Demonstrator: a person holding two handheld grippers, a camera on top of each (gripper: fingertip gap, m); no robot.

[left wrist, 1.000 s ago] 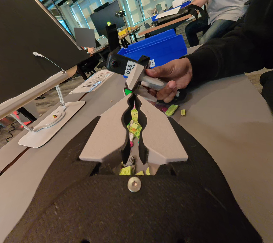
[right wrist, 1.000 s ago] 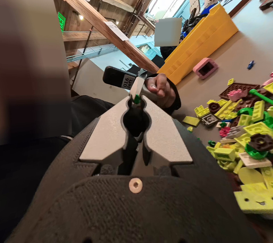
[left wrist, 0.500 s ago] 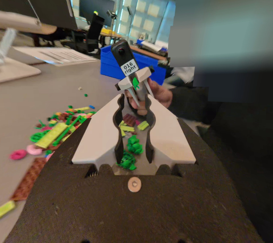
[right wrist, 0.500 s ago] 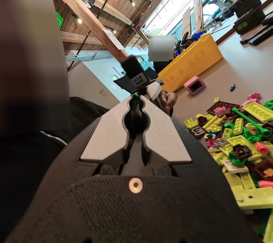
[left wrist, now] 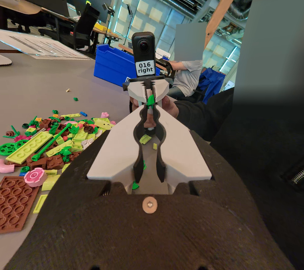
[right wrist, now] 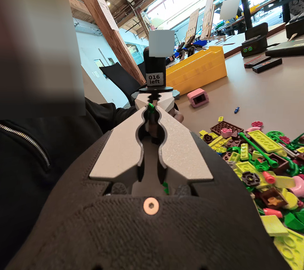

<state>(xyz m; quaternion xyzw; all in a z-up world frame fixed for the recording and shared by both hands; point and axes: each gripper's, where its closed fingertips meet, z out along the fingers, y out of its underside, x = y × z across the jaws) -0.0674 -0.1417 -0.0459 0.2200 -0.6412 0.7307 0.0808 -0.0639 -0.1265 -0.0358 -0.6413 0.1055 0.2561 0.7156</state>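
My two grippers point at each other, tip to tip, above the grey table (left wrist: 41, 84). A small green leaf piece (left wrist: 150, 99) sits between the tips. In the left wrist view my left gripper (left wrist: 150, 106) is shut on its lower end, and my right gripper (left wrist: 150, 102) holds it from the far side. In the right wrist view my right gripper (right wrist: 151, 108) is shut on the green leaf piece (right wrist: 150, 107), with the left gripper (right wrist: 153, 103) just behind it. I cannot tell whether it is one piece or two joined.
A pile of loose green, lime, brown and pink bricks (left wrist: 49, 138) lies left of the left gripper, right of the right one (right wrist: 255, 155). A brown studded plate (left wrist: 13, 201), blue bin (left wrist: 111, 64), yellow bin (right wrist: 195, 68) and pink block (right wrist: 198, 99) stand around. A person (left wrist: 185, 73) sits behind. The grippers are tip to tip, or close to it. The brown studded plate (left wrist: 13, 201) is about 15 cm from both grippers' fingertips.
My left gripper swung off the brick pile, opened, then shut on the green piece in the right gripper. The right gripper turned upright, still holding the piece.
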